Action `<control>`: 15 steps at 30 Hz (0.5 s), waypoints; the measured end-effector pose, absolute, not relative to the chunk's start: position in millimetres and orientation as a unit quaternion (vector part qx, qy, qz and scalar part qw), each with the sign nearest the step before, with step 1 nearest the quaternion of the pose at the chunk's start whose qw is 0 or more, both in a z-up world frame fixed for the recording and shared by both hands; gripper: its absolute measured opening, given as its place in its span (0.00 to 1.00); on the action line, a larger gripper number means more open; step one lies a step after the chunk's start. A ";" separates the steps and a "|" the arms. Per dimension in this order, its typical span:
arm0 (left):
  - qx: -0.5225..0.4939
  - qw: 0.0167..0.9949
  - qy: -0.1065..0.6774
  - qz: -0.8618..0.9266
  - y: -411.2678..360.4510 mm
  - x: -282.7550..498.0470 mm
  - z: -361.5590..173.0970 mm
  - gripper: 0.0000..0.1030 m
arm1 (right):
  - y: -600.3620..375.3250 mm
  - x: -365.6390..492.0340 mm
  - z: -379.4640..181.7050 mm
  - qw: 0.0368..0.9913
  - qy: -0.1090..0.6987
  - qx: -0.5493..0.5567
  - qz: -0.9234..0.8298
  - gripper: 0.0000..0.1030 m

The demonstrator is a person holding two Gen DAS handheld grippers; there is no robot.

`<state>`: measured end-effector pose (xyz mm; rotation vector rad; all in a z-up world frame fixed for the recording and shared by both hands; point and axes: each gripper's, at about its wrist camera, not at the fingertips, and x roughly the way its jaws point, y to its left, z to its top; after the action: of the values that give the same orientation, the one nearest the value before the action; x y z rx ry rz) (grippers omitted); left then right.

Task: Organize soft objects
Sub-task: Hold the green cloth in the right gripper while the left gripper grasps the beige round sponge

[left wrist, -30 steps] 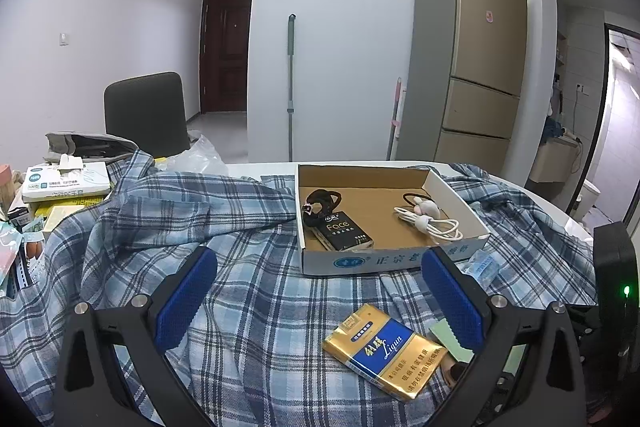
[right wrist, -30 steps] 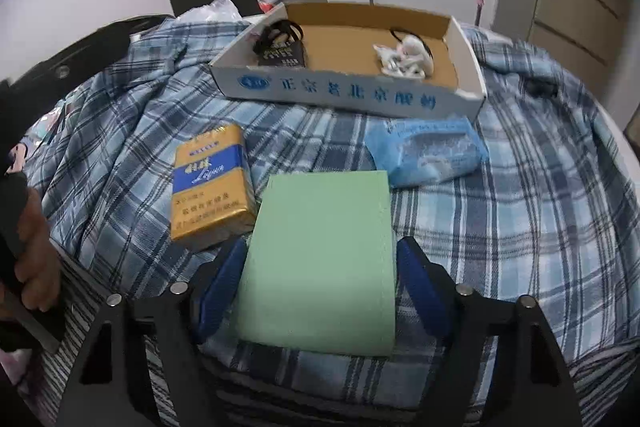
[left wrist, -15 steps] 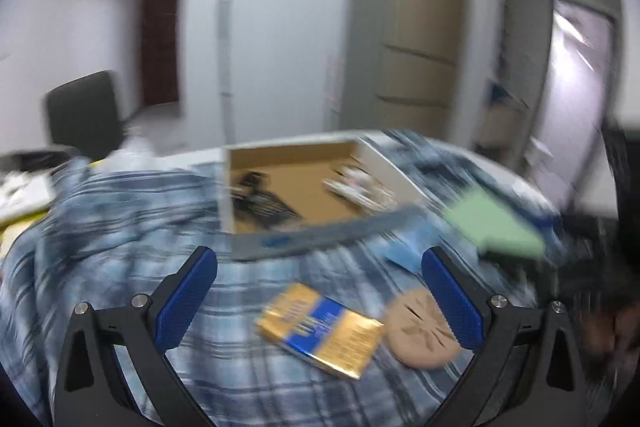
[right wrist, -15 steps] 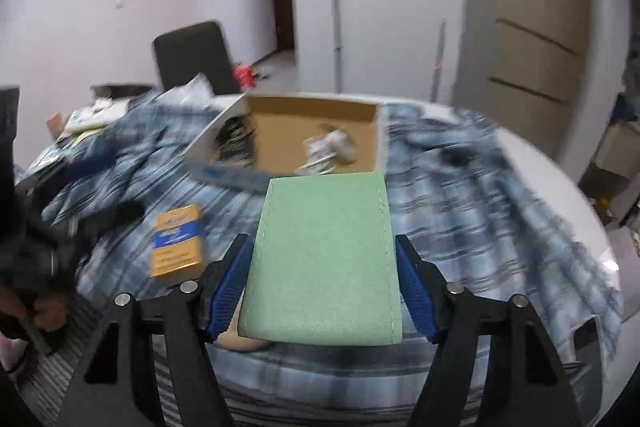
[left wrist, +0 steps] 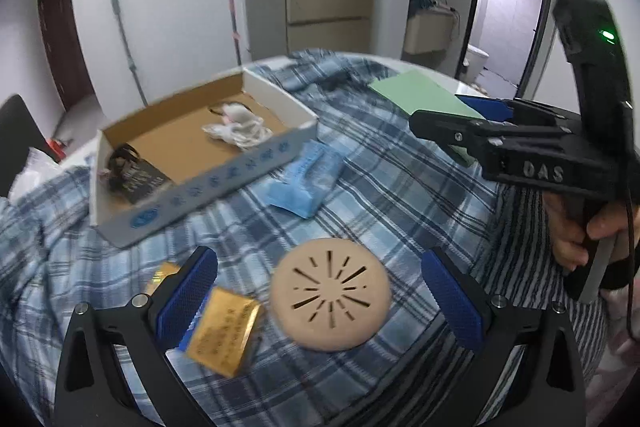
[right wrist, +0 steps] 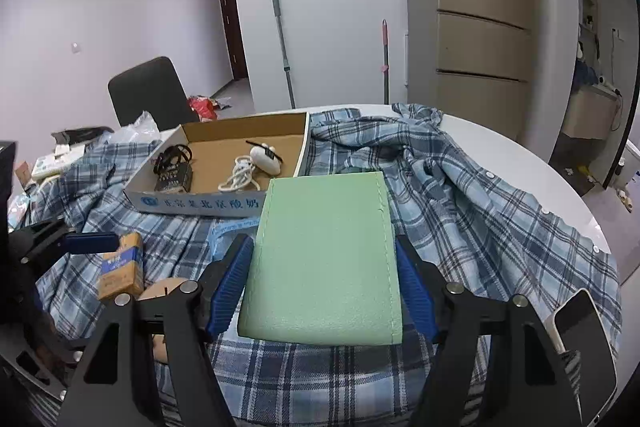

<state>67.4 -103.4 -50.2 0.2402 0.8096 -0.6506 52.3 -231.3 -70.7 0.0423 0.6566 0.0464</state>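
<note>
The green pad [right wrist: 324, 259] sits dead centre in the right wrist view, lifted clear of the plaid shirt [right wrist: 500, 211], pinched by its two long edges between the blue pads of the right gripper [right wrist: 323, 283]; from the left wrist view you see it jutting out at the upper right, held out flat over the cloth. The risk as I read it: it's soft and gripped only at the near end, so a quick swing could bow it or let it slide out, and its far edge hangs close to the rim of the cardboard box [right wrist: 208, 205] just ahead, where it might catch. Down in the lower half of the left wrist view, the left gripper [left wrist: 320, 299] stands spread wide with nothing in it, hovering above a round tan disc with slits [left wrist: 330, 294], and its left pad is right over the gold-and-blue packet [left wrist: 224, 335], which it could nudge if it drops. A blue tissue pack [left wrist: 306, 179] lies between the disc and the box. A phone [right wrist: 584, 343] rests lower right.
</note>
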 end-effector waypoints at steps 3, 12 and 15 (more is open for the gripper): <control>0.118 0.843 0.421 -0.313 -113.1 78.9 -62.5 1.00 | -226.6 51.8 -71.4 0.946 0.322 0.006 0.022 0.67; 0.076 0.806 0.492 -0.321 -106.9 100.7 -89.3 0.87 | -228.0 56.9 -77.3 0.941 0.336 0.015 0.033 0.67; 0.071 0.802 0.492 -0.333 -105.1 99.8 -89.6 0.87 | -232.3 57.6 -78.2 0.940 0.338 0.028 0.031 0.67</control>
<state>99.8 -105.1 -89.6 0.1513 1.0539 -0.7128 57.6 -232.3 -78.2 0.0562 0.6890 0.0623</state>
